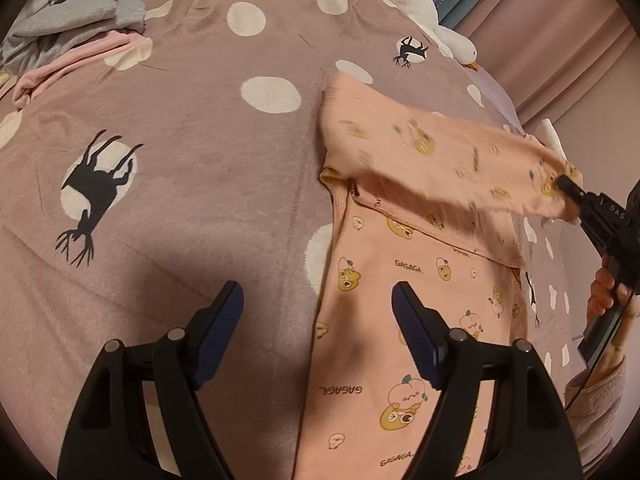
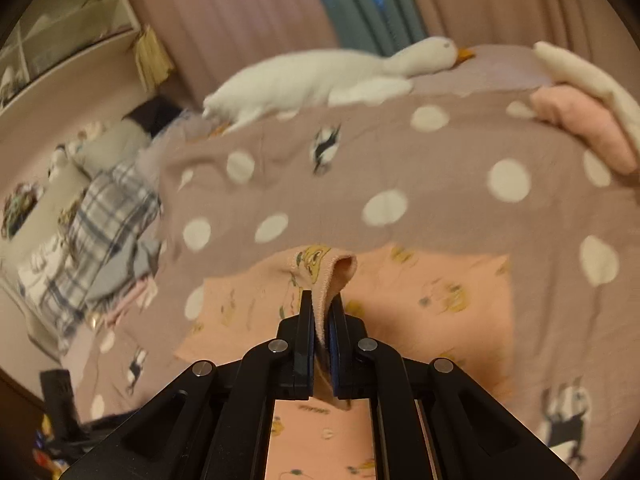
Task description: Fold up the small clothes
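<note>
A small peach garment printed with cartoon figures lies on the mauve polka-dot bedspread. My left gripper is open and empty just above the garment's left edge. My right gripper is shut on the garment's sleeve cuff and holds the sleeve lifted and stretched out to the right; it shows at the right edge of the left wrist view. The rest of the garment lies flat below it.
A white goose plush lies along the far edge of the bed. A pile of grey and pink clothes sits at the far left. Folded pink and cream items lie at the right. Curtains hang behind the bed.
</note>
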The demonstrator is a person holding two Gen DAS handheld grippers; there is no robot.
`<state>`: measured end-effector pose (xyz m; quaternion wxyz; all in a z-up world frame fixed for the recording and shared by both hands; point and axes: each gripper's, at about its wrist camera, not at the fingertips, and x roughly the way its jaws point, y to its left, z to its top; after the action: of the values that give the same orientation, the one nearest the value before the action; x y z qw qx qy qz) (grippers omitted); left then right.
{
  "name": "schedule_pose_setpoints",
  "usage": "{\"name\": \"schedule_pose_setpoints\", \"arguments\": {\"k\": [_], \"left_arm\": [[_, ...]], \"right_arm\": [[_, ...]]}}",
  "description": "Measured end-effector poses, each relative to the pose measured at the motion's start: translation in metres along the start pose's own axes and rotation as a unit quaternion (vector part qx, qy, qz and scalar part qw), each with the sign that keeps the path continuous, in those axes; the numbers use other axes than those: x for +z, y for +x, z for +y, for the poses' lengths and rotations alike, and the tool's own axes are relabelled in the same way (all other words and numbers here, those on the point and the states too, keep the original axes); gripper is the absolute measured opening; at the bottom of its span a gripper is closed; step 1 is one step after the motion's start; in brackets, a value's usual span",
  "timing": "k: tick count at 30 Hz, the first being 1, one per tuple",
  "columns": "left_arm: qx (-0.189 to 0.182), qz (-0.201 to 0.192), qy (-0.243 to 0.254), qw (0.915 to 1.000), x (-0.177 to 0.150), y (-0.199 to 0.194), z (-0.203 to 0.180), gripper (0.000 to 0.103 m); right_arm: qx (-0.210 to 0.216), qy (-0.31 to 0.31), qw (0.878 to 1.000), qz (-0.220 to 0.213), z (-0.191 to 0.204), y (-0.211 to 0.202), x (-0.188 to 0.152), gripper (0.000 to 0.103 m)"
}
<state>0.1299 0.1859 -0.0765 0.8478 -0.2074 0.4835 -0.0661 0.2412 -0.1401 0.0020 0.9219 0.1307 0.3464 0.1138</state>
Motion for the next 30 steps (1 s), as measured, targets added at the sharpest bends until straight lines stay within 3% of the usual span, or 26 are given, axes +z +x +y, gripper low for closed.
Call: {"name": "schedule_pose_setpoints", "arguments": {"k": [6, 10, 13, 15, 18, 19, 21, 24, 27, 30], "left_arm": [[0.006, -0.003, 0.031, 0.9995, 0.014, 0.008, -0.020, 0.077], [0.007, -0.004, 0.063, 0.9980, 0.029, 0.019, -0.040, 0.077], [0.004, -0.008, 0.087, 0.9962, 0.041, 0.028, -0.058, 0.077], [-0.001, -0.010, 0.099, 0.9950, 0.050, 0.037, -0.069, 0.075], [-0.007, -0.012, 0.105, 0.9943, 0.060, 0.048, -0.080, 0.074], [-0.012, -0.011, 0.106, 0.9943, 0.064, 0.054, -0.083, 0.069], [-0.014, -0.005, 0.108, 0.9941, 0.068, 0.064, -0.087, 0.060], [0.007, 0.010, 0.114, 0.9934, 0.069, 0.084, -0.088, 0.049], [0.032, 0.038, 0.117, 0.9919, 0.064, 0.107, -0.078, 0.046], [0.034, 0.036, 0.134, 0.9897, 0.062, 0.109, -0.076, 0.045]], "right_arm": [[-0.048, 0.037, 0.997, 0.055, -0.055, 0.030, -0.021, 0.007], [-0.104, 0.055, 0.989, 0.089, -0.065, 0.046, -0.035, 0.009], [-0.128, 0.057, 0.987, 0.077, -0.069, 0.042, -0.034, 0.015], [-0.130, 0.057, 0.988, 0.059, -0.071, 0.032, -0.033, 0.021], [-0.114, 0.049, 0.992, 0.037, -0.069, 0.019, -0.033, 0.021], [-0.098, 0.041, 0.994, 0.037, -0.066, 0.019, -0.034, 0.021], [-0.073, 0.024, 0.996, 0.049, -0.060, 0.024, -0.040, 0.021], [-0.072, 0.002, 0.994, 0.081, -0.054, 0.043, -0.053, 0.021], [-0.103, -0.004, 0.987, 0.121, -0.060, 0.064, -0.067, 0.021], [-0.107, -0.005, 0.987, 0.123, -0.063, 0.069, -0.076, 0.021]]}}
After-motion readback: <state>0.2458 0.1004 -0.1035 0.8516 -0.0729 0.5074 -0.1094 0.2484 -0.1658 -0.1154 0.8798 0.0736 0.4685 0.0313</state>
